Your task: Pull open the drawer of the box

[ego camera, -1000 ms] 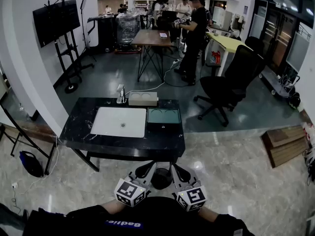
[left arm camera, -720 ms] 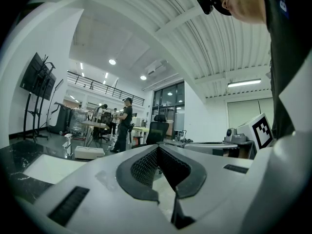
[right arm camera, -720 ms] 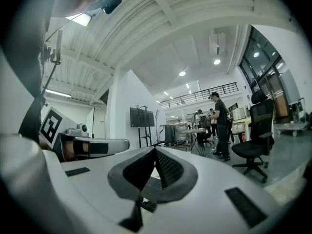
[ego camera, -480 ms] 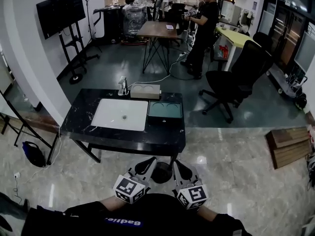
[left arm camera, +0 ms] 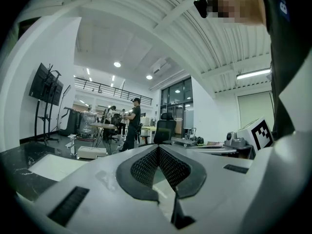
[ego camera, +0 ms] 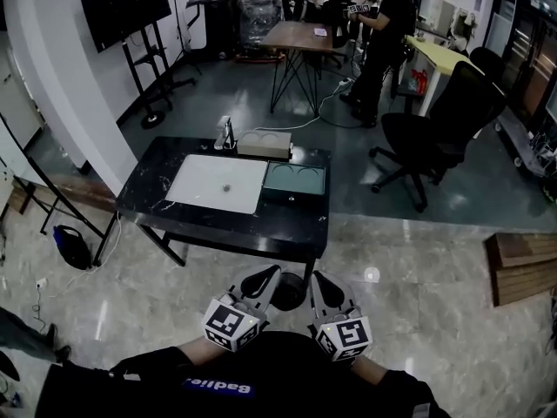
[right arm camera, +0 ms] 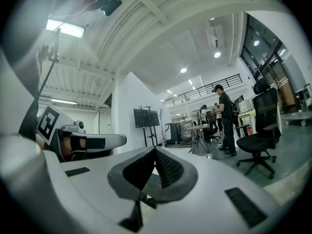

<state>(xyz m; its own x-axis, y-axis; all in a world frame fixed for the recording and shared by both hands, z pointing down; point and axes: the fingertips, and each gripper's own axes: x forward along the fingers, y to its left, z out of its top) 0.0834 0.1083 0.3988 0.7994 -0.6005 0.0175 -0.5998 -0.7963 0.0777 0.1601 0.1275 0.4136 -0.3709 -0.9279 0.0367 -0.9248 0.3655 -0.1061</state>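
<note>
A black marble-look table stands ahead of me on the floor. On its far edge sits a pale beige box and in front of that a teal-topped box; no drawer front shows from here. The beige box also shows small in the left gripper view. Both grippers are held low against my body, well short of the table. My left gripper and my right gripper are shut, with nothing between the pads. The jaw tips meet in the left gripper view and in the right gripper view.
A white rectangular mat covers the table's left half, with a small metal fixture behind it. A black office chair, a wooden table, a TV stand and people stand beyond. Wooden planks lie at the right.
In the head view the table has shifted up and slightly right, and more floor shows before it. Both grippers stay shut, close to my body.
</note>
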